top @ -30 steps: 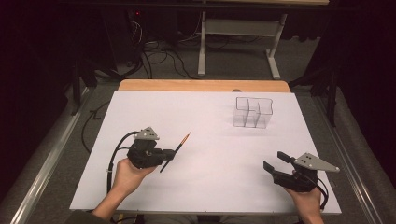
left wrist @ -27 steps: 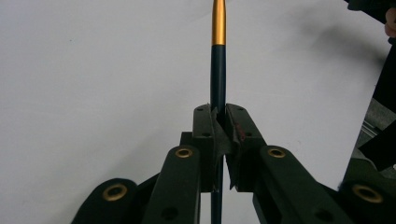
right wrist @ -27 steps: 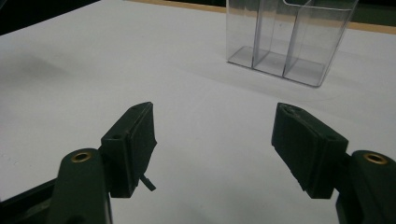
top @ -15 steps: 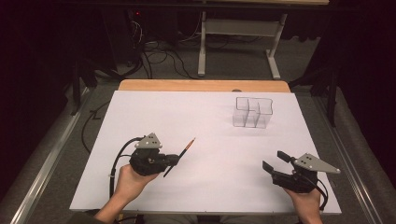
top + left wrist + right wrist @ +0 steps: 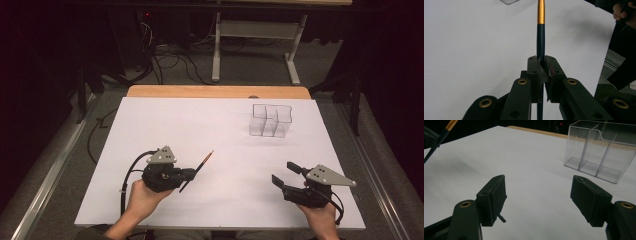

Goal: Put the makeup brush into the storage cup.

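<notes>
The left gripper (image 5: pixel 192 174) is clamped on a thin brush (image 5: pixel 199 169), its two jaws pressed against the dark handle. In the high view the brush sits at the near left part of the white tabletop (image 5: pixel 200 125), held just above the surface or perhaps brushing it; the shadow is too faint to tell which. Its long axis runs on a diagonal, from the near left up toward the far right, and the end with the gold band points at the far right, roughly in the direction of the clear box (image 5: pixel 270 120). The dark tail end sticks out behind the jaws toward the person. In the left gripper view the brush (image 5: pixel 540 32) runs straight away along the line of the jaws, dark blue handle first, then the gold band at the far end.

The right gripper (image 5: pixel 287 173) rests at the near right of the tabletop with its jaws spread wide and nothing between them. In the right gripper view the clear box (image 5: pixel 599 150) stands ahead and to the right, upright, split into narrow compartments by see-through walls. It is well apart from both grippers. Bare white surface lies between the brush tip and the box.
</notes>
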### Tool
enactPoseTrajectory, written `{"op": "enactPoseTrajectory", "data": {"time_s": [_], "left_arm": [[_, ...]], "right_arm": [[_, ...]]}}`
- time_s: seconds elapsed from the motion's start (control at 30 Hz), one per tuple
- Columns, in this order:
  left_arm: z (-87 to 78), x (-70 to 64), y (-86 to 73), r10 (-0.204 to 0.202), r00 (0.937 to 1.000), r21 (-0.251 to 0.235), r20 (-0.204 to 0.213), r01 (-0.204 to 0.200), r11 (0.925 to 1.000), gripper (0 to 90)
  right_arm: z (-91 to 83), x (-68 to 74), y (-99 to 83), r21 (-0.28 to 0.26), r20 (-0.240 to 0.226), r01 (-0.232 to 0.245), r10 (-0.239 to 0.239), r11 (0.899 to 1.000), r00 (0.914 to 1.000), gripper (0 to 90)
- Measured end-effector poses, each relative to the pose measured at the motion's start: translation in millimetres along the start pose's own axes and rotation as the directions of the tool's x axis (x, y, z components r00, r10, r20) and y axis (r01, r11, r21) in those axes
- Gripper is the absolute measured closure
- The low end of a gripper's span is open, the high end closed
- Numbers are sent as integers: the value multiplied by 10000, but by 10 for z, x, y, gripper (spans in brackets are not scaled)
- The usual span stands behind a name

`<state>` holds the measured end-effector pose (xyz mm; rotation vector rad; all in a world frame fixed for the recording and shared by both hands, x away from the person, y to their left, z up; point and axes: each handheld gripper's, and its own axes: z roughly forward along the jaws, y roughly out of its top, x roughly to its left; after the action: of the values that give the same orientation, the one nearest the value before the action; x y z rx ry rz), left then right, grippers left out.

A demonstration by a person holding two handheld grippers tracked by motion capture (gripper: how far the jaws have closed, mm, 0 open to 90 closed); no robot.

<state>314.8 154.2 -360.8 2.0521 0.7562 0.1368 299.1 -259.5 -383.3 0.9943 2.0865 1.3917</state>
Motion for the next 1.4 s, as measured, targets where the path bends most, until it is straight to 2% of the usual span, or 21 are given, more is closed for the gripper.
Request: {"op": "enactPoseTrajectory", "data": {"time_s": [0.23,0.33,0.4,0.57,0.77,0.97,1.17,1.4], "left_arm": [[21,-41,15,145,9999,-94,72,-145,9999,825],[26,-43,21,154,9998,-121,92,-153,9998,825],[27,-39,29,188,9998,-161,72,-187,9997,825],[34,-51,36,270,9996,-214,92,-268,9994,825],[57,-78,50,368,9991,-247,206,-363,9990,825],[76,-107,64,473,9985,-311,280,-464,9984,825],[91,-139,76,615,9975,-372,343,-602,9975,825],[111,-163,92,700,9970,-432,339,-685,9967,825]], "right_arm": [[90,160,71,-157,-444,193,-200,9997,9988,279],[132,222,94,-12,-766,107,-108,9999,9970,281],[159,249,107,23,-885,218,-215,9998,9958,281],[197,291,155,50,-1240,-15,21,10000,9923,291],[237,347,221,174,-1420,-111,134,9998,9898,322],[315,444,279,300,-1977,-45,104,9995,9802,337],[408,516,348,414,-2596,-4,112,9991,9657,352],[458,562,389,330,-2843,26,69,9995,9587,352]]}}
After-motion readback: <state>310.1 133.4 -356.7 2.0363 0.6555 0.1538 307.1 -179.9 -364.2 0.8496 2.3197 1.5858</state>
